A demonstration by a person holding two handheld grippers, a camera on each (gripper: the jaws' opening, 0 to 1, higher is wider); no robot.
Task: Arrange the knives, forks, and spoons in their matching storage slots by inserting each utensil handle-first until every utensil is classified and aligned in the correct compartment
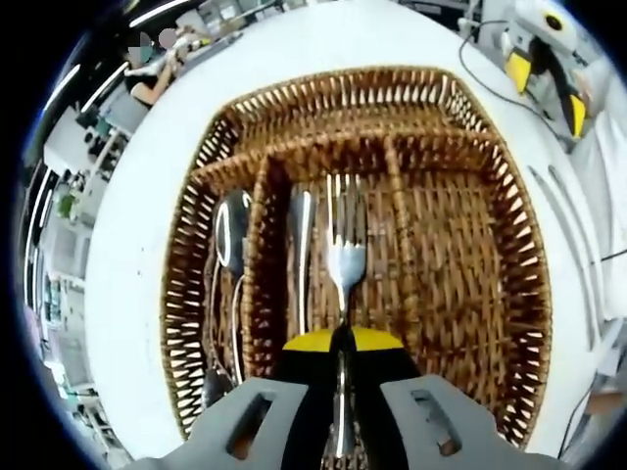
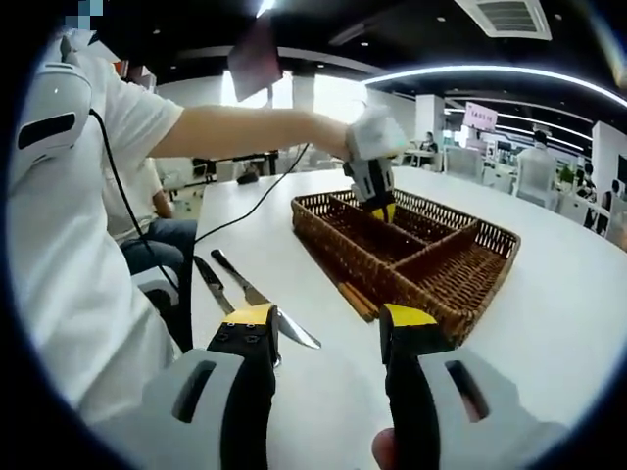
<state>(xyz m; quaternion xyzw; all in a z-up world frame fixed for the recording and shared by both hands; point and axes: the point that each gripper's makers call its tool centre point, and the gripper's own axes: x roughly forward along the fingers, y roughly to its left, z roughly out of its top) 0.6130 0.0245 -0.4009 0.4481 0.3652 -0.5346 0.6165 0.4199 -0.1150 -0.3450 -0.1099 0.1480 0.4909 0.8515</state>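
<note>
My left gripper (image 1: 343, 341) hangs over the wicker tray (image 1: 470, 127), shut on the handle of a steel fork (image 1: 345, 250) whose tines point away from me above the middle long slot. Another slim utensil (image 1: 301, 240) lies in that same slot, and spoons (image 1: 229, 235) lie in the slot to its left. In the right gripper view a gloved hand holds the left gripper (image 2: 376, 201) above the tray (image 2: 431, 294). My right gripper (image 2: 328, 328) stands open and empty over the white table, with two knives (image 2: 257, 292) lying just beyond its left jaw. The right gripper (image 1: 548, 90) also shows at the far upper right.
The tray's right slot and far cross slot hold nothing. Brown sticks (image 2: 357, 300) lie along its near wall. Two knives (image 1: 560, 201) lie on the table right of the tray. A person in a white shirt (image 2: 69, 245) sits at the left; a black cable (image 2: 250, 208) crosses the table.
</note>
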